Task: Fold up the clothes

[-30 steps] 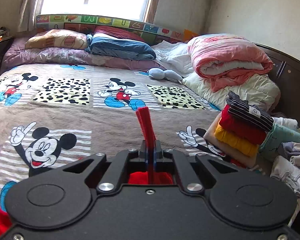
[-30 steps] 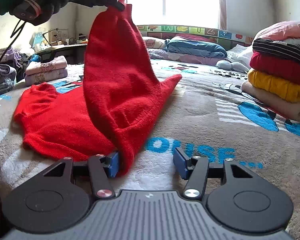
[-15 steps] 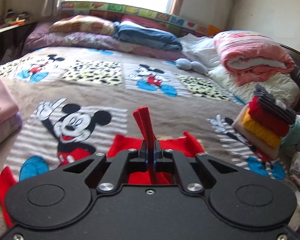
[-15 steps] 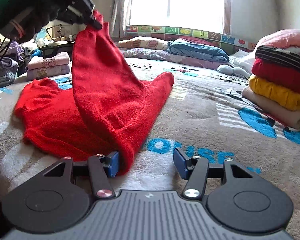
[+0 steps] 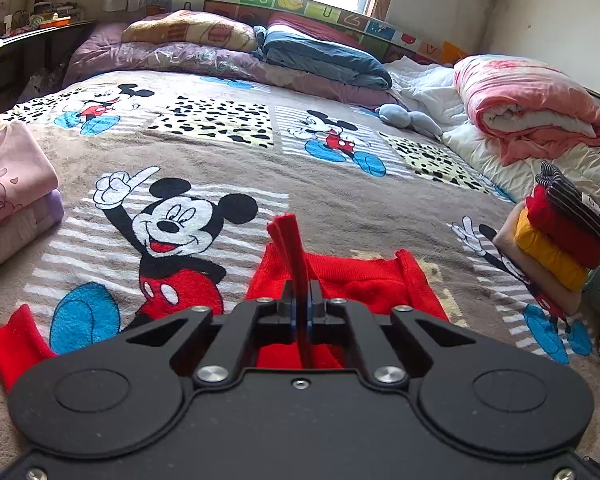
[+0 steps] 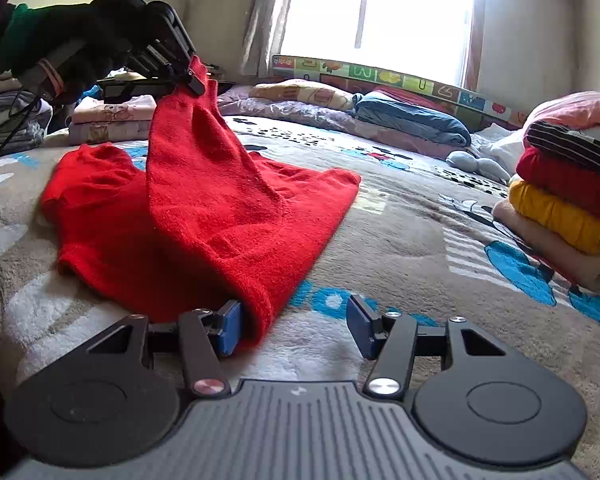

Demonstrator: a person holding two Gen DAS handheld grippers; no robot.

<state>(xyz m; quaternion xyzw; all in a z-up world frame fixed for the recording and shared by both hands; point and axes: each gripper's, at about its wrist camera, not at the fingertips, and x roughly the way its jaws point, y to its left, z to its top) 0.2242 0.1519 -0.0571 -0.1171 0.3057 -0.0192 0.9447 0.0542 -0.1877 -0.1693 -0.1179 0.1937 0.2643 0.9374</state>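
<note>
Since 1 s ago the left gripper (image 6: 190,76) has carried its pinched corner of the red sweater (image 6: 204,216) lower and further left across the bed, so the lifted flap now slopes instead of hanging steep; the right gripper (image 6: 294,330) has barely shifted. Nearest in the right wrist view, the right gripper sits low on the blanket (image 6: 412,240) with jaws wide and nothing between them, its left blue pad (image 6: 229,332) touching the sweater's near hem. Sweater lies mostly flat on the blanket just past that, 1 sleeve end out to the left (image 5: 14,344), 1 corner held up in the air. Left gripper is clamped tight on a thin doubled edge of red knit (image 5: 290,248), held by a gloved hand (image 6: 72,40). Handling judgement: soft, light, limp knit, fuzzy so it grips the pads well and drags on the plush blanket; it sags and will not hold a crease alone, so take it at hems, cuffs or corners where layers are doubled, not mid-panel. Fold looks partway: flap is being brought over the body, not yet laid down. Further off, a stack of folded clothes (image 6: 568,200) sits at right, striped on top, then red, yellow, beige; another folded pile (image 5: 12,196) at left. Farthest: pillows and rolled quilts (image 5: 528,108) under the window.
</note>
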